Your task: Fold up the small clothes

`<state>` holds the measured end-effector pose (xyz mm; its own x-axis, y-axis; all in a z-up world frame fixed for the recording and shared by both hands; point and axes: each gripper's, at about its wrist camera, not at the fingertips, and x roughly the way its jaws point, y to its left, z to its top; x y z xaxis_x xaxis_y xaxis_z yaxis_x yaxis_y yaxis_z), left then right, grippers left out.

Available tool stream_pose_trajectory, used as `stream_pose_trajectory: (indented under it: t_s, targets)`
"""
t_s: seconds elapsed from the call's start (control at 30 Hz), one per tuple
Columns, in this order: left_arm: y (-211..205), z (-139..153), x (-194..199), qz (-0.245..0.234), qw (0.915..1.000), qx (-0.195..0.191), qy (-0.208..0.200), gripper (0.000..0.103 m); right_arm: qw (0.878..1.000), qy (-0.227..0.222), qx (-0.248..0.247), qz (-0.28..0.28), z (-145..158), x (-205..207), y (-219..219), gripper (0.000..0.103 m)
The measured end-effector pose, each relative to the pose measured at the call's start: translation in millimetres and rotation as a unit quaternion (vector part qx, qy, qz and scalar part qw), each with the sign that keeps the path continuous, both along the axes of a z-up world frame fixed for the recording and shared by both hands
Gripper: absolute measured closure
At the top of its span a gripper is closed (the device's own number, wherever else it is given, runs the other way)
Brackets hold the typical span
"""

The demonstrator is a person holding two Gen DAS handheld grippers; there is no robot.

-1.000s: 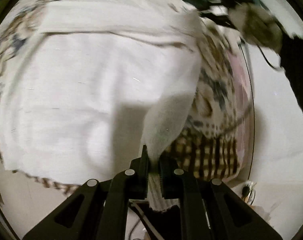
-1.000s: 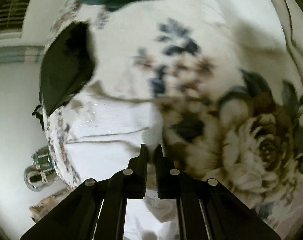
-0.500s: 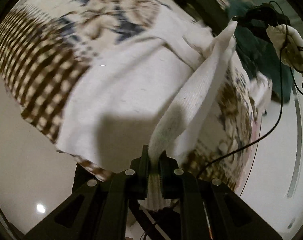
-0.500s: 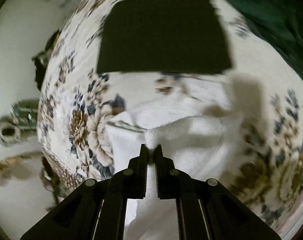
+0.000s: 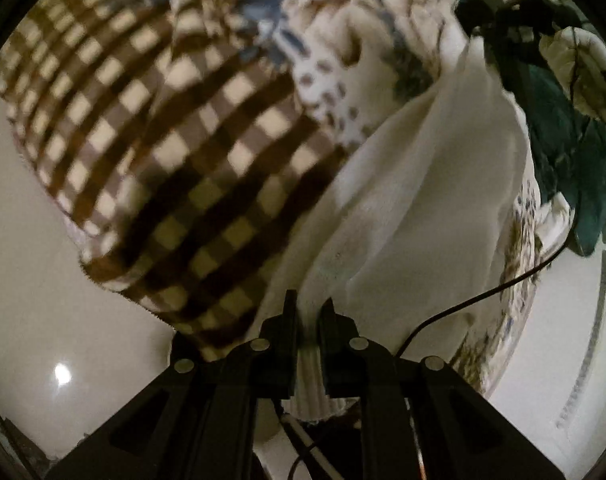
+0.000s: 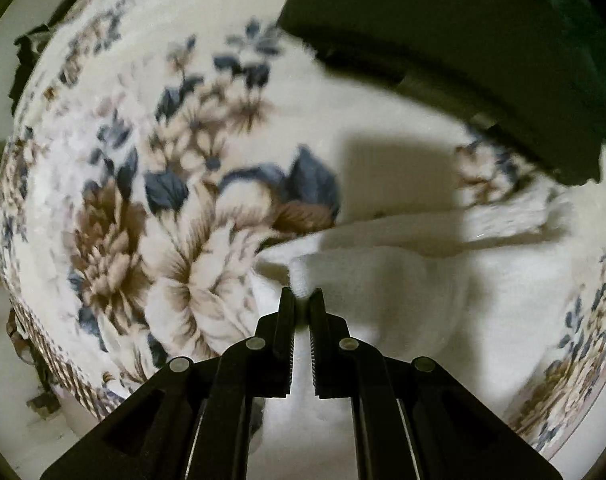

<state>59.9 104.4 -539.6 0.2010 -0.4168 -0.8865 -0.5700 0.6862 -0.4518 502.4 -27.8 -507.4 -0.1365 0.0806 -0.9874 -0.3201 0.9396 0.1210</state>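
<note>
Both claws pinch one white garment (image 5: 431, 200) lifted off the flowered blanket (image 6: 151, 184); the left gripper (image 5: 307, 312) grips its ribbed hem; the right gripper (image 6: 302, 304) nips a fold; a black cloth (image 6: 443, 32) lies beyond.

White ribbed garment (image 5: 415, 208), brown-and-cream checked border (image 5: 175, 168) on a cream blanket with blue and brown flowers (image 6: 175, 208), flat black folded cloth (image 6: 455, 40), dark green cloth (image 5: 571, 160)
</note>
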Motion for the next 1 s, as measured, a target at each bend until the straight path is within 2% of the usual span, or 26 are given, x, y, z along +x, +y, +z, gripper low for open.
stream_pose_trajectory:
  t_s: [0.03,0.07,0.1,0.13,0.17,0.23,0.3,0.33,0.4,0.47,0.53,0.6,0.63,0.67,0.7,0.73,0.77,0.9,1.0]
  targets:
    - [4.0,-2.1,-0.3,0.004,0.9998,-0.017,0.000,0.091,1.000,0.003,0.001,0.002,-1.8,-1.5,-0.4,0.091]
    - [8.6,-3.0,-0.4,0.007,0.9995,-0.031,0.003,0.084,1.000,0.009,0.008,0.004,-1.3,-5.4,-3.3,0.086]
    - [12.8,-1.3,-0.3,0.005,0.9994,-0.034,0.008,0.077,1.000,0.020,0.020,0.003,1.1,-11.4,-9.6,0.071]
    - [16.2,0.9,-0.4,0.001,0.9994,-0.032,0.011,0.062,0.999,0.033,0.034,-0.002,5.0,-21.0,-20.4,0.055]
    - [20.3,3.5,-1.2,-0.002,0.9992,-0.038,0.006,0.050,0.998,0.037,0.041,-0.003,11.7,-35.0,-34.9,0.051]
    - [28.3,7.9,-3.9,0.000,0.9985,-0.054,-0.001,0.044,0.998,0.036,0.046,-0.001,23.9,-66.9,-64.1,0.048]
    - [33.6,8.3,-2.9,-0.006,0.9977,-0.068,0.001,0.044,0.998,0.045,0.035,-0.007,30.9,-117.6,-106.7,0.048]
    - [34.2,8.0,-1.5,-0.015,0.9975,-0.069,0.005,0.044,0.998,0.055,0.033,-0.013,30.4,-138.6,-121.5,0.048]
    - [29.8,5.8,4.8,-0.044,0.9970,-0.062,0.016,0.044,0.993,0.102,0.021,-0.048,21.1,-204.4,-171.6,0.048]
    - [21.7,1.8,14.0,-0.071,0.9956,-0.055,0.028,0.044,0.986,0.145,0.014,-0.086,9.4,-257.1,-206.3,0.048]
    - [12.2,-1.6,25.6,-0.098,0.9936,-0.044,0.034,0.044,0.973,0.194,0.015,-0.126,-7.2,-311.6,-235.8,0.048]
    - [1.7,-3.6,31.3,-0.124,0.9913,-0.029,0.034,0.046,0.961,0.221,0.023,-0.165,-23.4,-352.4,-254.8,0.048]
    - [-4.1,-3.6,33.9,-0.137,0.9899,-0.019,0.033,0.046,0.957,0.226,0.028,-0.180,-30.0,-368.1,-260.7,0.057]
    - [-8.4,-3.1,35.3,-0.145,0.9888,-0.011,0.031,0.051,0.955,0.223,0.039,-0.193,-34.9,-381.6,-265.1,0.071]
    - [-13.6,-2.2,36.7,-0.156,0.9875,-0.005,0.025,0.062,0.953,0.220,0.042,-0.203,-38.5,-390.5,-267.8,0.102]
    - [-19.3,-1.6,38.0,-0.167,0.9857,0.004,0.024,0.090,0.952,0.214,0.043,-0.214,-40.6,-398.5,-270.9,0.103]
    - [-24.0,-2.2,38.3,-0.175,0.9842,0.013,0.026,0.097,0.951,0.201,0.045,-0.229,-40.6,-406.7,-275.5,0.103]
    - [-26.0,1.4,37.6,-0.168,0.9852,0.026,0.022,0.097,0.947,0.183,0.044,-0.262,-35.2,-436.5,-293.1,0.103]
    - [-18.2,10.0,33.5,-0.155,0.9871,0.036,0.023,0.097,0.941,0.186,0.051,-0.279,-32.2,-454.4,-309.2,0.103]
